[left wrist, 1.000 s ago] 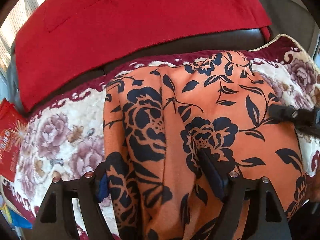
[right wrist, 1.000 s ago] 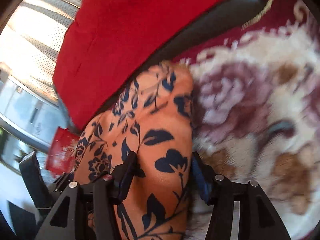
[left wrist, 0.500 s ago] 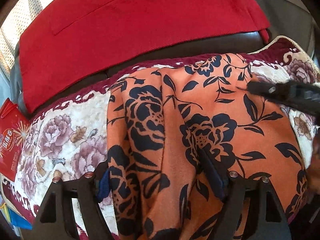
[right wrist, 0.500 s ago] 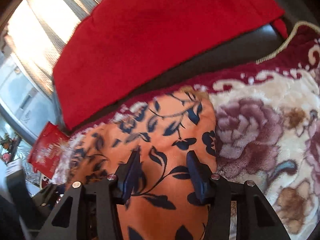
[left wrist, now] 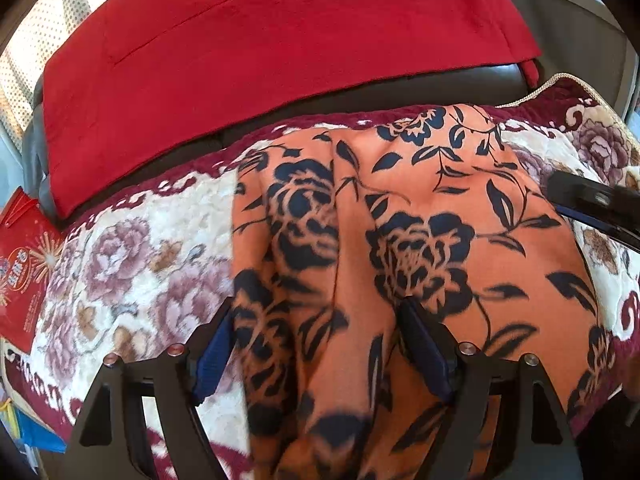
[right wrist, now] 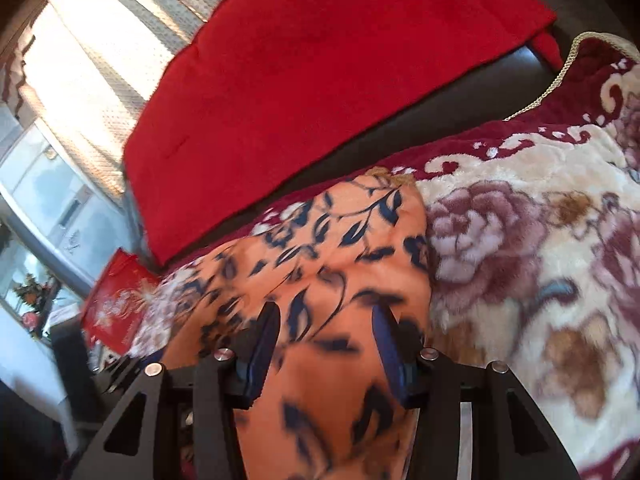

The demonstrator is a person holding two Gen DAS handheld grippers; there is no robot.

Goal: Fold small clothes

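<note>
2 grippers in frame, both over the orange floral garment (left wrist: 400, 216), which I'm using as reference. It lies spread on the floral blanket (left wrist: 120, 256), far edge close to the blanket's maroon border, with a raised fold running lengthwise down its middle.

Left gripper (left wrist: 316, 344): jaws spread wide. Left pad sits at the garment's left edge, right pad rests on the cloth right of the central fold. A bunched strip of garment runs between the pads, but I can't tell if they actually press on it.

Right gripper (right wrist: 326, 340): jaws about half apart and just been closing. Cloth passes between the fingers (right wrist: 262, 352) near the garment's right edge. Frame is blurred, so I can't tell whether the pads bite the fabric. In the left wrist view 1 of its fingers pokes in from the right, above the garment's right side.

Around the garment:
- red cloth (left wrist: 260, 48) draped over the dark sofa back (left wrist: 440, 88), beyond the garment's far edge
- red printed bag (left wrist: 20, 264) well to the garment's left, past the blanket edge
- bright curtain (right wrist: 92, 60) far off beyond the garment, upper left in the right wrist view

Garment not yet folded into a compact shape; it covers a wide patch of blanket.
</note>
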